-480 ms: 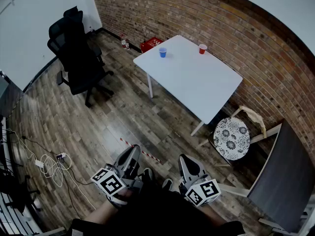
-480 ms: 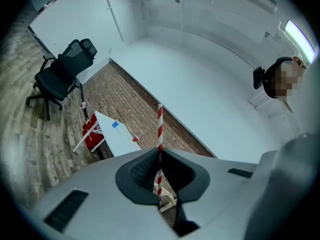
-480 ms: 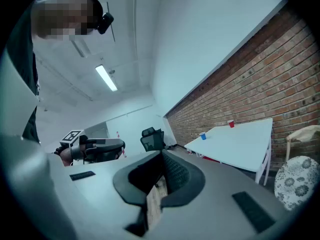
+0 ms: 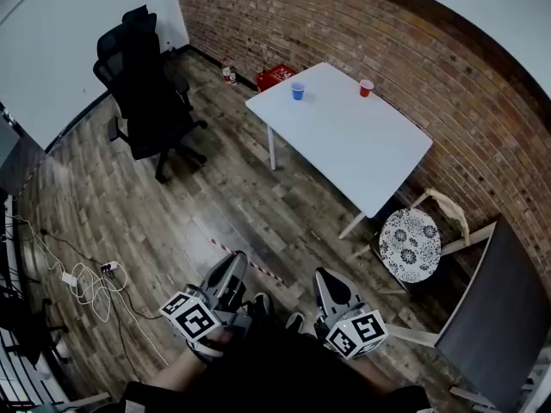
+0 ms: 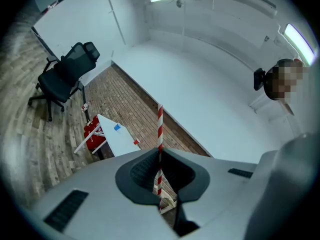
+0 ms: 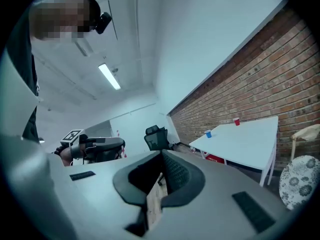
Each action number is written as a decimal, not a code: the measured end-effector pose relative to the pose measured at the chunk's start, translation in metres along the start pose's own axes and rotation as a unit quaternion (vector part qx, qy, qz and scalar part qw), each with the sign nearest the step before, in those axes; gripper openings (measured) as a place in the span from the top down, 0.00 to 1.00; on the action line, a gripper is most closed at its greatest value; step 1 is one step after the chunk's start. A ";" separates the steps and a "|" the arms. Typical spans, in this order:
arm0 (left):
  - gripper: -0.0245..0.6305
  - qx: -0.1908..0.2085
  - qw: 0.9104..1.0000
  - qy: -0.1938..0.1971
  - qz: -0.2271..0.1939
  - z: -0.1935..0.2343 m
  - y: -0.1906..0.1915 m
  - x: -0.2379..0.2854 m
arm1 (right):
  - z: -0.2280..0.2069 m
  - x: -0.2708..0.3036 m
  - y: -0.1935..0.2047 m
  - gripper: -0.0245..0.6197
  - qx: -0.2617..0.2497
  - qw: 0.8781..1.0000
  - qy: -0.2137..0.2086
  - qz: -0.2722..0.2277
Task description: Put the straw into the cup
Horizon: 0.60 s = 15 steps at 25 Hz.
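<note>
Far ahead stands a white table (image 4: 344,140) carrying a blue cup (image 4: 298,90) and a red cup (image 4: 366,88). My left gripper (image 4: 232,263) is low in the head view, shut on a red-and-white striped straw (image 4: 250,266) that lies crosswise over the floor. In the left gripper view the straw (image 5: 160,129) sticks up from the closed jaws (image 5: 160,156), with the blue cup (image 5: 117,128) and red cup (image 5: 136,142) far off. My right gripper (image 4: 324,277) is beside it, jaws (image 6: 161,158) together and holding nothing. The cups (image 6: 208,133) are distant there too.
A black office chair (image 4: 146,84) stands left of the table. A red crate (image 4: 275,76) and bottles (image 4: 228,70) sit by the brick wall. A patterned stool (image 4: 411,243) and a dark panel (image 4: 491,317) are at right. Cables (image 4: 86,282) lie on the wooden floor.
The head view has shifted, so the table, cups and chair sit slightly further right and lower in the picture. Both grippers stay where they were, the straw still held.
</note>
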<state>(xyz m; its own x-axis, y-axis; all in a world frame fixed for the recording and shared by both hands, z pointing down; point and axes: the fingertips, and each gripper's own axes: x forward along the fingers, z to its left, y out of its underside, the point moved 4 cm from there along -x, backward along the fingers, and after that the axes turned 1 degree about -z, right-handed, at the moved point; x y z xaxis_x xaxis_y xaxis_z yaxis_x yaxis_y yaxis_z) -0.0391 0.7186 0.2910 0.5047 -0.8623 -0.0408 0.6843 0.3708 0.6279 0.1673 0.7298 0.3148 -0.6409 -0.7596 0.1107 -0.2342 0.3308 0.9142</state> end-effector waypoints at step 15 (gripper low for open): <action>0.92 -0.037 0.999 0.036 0.006 0.065 -0.062 0.015 | 0.020 0.077 0.000 0.93 -0.015 0.999 0.047 0.013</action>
<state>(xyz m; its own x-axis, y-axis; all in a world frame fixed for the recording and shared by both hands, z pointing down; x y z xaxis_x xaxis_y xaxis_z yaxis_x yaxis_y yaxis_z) -0.1081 0.6601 0.3018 0.5472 -0.8321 -0.0910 0.7135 0.4069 0.5703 0.1036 0.6829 0.3158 -0.5739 -0.8012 0.1696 -0.1958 0.3353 0.9216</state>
